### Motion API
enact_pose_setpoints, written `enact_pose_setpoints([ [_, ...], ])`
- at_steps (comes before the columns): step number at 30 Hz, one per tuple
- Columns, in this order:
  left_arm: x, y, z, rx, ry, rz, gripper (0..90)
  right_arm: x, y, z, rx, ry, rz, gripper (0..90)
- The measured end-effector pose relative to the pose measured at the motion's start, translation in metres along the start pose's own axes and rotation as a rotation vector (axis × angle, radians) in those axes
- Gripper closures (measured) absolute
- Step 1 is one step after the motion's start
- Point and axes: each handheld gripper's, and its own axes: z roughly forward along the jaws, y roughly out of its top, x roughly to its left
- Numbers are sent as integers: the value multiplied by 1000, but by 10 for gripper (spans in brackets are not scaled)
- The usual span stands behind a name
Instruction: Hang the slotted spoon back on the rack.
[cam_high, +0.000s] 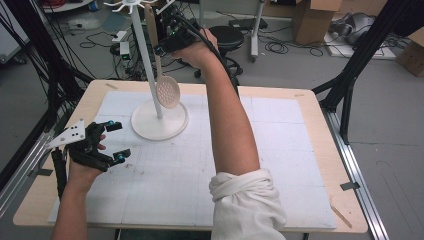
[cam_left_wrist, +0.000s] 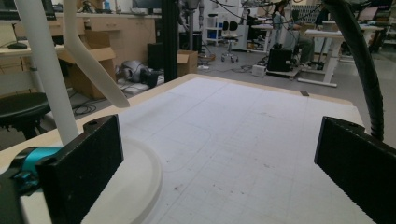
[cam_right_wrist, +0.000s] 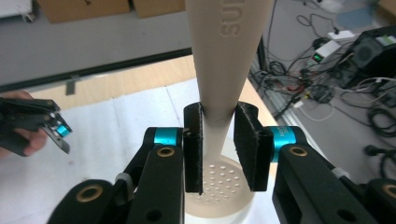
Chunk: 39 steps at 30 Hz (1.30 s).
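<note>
2 jaws of the right gripper (cam_right_wrist: 218, 140) clench the slotted spoon's (cam_high: 167, 91) handle between them.

Matt beige plastic skimmer (cam_high: 167, 91), smooth white stand (cam_high: 159, 120), wooden table (cam_high: 300, 97)

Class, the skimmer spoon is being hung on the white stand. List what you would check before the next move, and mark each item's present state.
1. Right gripper shut on the skimmer spoon handle: ok.
2. Spoon hangs clear of the table: ok.
3. Spoon's top end caught on a hook of the white stand: cannot tell.
4. Left gripper open and holding nothing: ok.
5. Left gripper apart from the stand's base: ok.
</note>
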Motion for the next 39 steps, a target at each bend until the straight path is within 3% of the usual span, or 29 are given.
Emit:
enact_pose_setpoints([
  [3, 0, 0, 0, 2, -2, 4, 17, -1, -1, -3, -21, -8, 11, 647],
  [11, -1, 1, 0, 3, 1, 2, 17, 2, -11, -22, -66, -17, 5, 568],
  [23, -2, 0, 4, 25, -3, 7, 17, 9, -65, -71, -157, -9, -10, 477],
  [29, -3, 0, 6, 35, -6, 11, 17, 13, -89, -101, -210, -39, -2, 449],
  [39, -4, -1, 9, 43, -10, 11, 17, 30, -125, -127, -283, -52, 3, 425],
])
